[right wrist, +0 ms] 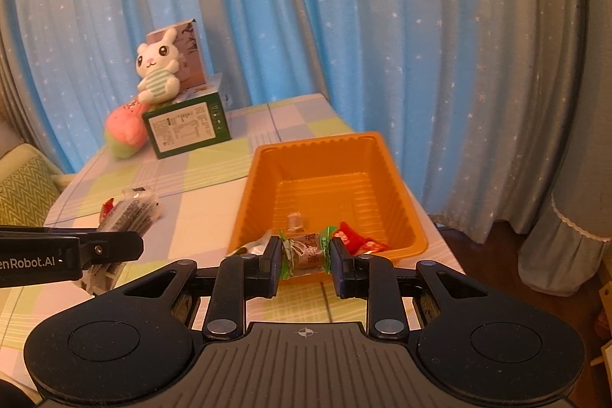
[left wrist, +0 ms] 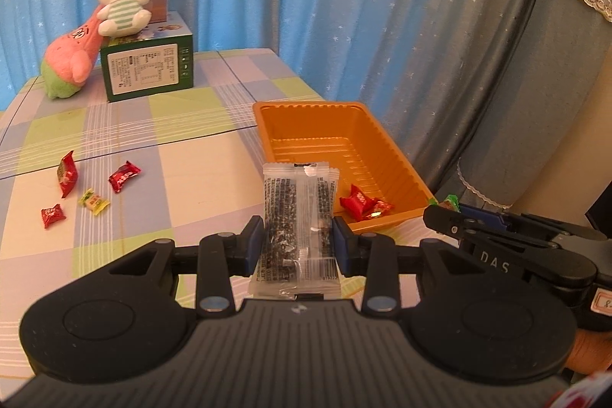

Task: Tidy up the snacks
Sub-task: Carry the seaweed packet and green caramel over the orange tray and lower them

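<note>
While "DAS" marks the right hand-held gripper (left wrist: pixel 440 213) (white letters), it grips a candy (right wrist: pixel 306 249)

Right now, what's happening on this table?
A person is sorting snacks with two handheld grippers. The left gripper is shut on a clear sachet of dark bits; the right gripper is shut on a green-ended brown candy. Both are near the orange tray, which already holds red candies. Four more wrapped candies lie loose on the checked tablecloth, not yet collected.

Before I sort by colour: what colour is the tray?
Orange tray, clearest in the right wrist view.
</note>
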### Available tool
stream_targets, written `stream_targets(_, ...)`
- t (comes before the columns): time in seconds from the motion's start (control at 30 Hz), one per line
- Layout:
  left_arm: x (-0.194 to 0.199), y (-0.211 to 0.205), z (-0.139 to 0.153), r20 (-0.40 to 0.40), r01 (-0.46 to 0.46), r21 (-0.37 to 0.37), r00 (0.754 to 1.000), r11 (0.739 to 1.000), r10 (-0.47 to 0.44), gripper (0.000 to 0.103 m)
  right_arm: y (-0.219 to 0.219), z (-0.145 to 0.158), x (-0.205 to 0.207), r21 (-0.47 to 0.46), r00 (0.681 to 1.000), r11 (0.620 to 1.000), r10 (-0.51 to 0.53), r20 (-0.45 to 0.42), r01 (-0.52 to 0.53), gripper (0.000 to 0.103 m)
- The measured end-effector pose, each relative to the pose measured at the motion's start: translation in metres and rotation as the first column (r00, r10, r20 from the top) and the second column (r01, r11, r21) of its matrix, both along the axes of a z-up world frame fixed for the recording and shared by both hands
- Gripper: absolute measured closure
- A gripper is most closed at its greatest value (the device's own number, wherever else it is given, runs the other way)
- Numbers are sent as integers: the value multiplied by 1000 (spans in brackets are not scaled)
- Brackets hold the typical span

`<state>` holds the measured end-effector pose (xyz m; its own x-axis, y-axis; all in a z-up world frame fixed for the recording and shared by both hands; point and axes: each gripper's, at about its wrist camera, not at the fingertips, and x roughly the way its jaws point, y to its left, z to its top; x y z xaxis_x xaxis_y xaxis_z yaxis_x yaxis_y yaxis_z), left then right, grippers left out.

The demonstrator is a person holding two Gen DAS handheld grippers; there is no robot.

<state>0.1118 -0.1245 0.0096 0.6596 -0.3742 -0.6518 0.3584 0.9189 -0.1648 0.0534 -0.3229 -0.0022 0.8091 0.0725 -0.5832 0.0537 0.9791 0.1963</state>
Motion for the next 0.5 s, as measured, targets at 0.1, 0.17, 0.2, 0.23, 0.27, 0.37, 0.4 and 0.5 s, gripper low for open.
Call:
stream_targets(0.1,1,-5,0,-2,6,-1,1000,1000,-6,69,-4,-1,0,-3,1000,1000,-6,-5,6,76)
stream_targets(0.17,2,-7,0,-5,10,-3,1000,1000,-10,69,-6,-1,1,-3,1000,1000,-8,-8,8,76)
stream_targets(0.2,3,-7,-1,-6,12,-3,1000,1000,-12,69,-7,-1,1,-4,1000,1000,-9,-8,9,76)
stream_targets(0.23,3,-8,-1,-6,14,-3,1000,1000,-14,69,-8,-1,1,-5,1000,1000,-9,-9,9,76)
stream_targets(0.27,3,-9,-1,-6,15,-3,1000,1000,-15,69,-8,-1,1,-6,1000,1000,-10,-10,10,76)
stream_targets(0.37,6,-12,0,-7,22,-2,1000,1000,-22,69,-10,-1,4,-6,1000,1000,-12,-13,12,76)
stream_targets(0.4,7,-13,0,-6,23,-2,1000,1000,-23,69,-11,-1,4,-7,1000,1000,-12,-13,11,76)
stream_targets(0.5,11,-16,0,-7,29,-2,1000,1000,-29,69,-13,-2,5,-10,1000,1000,-14,-13,13,76)
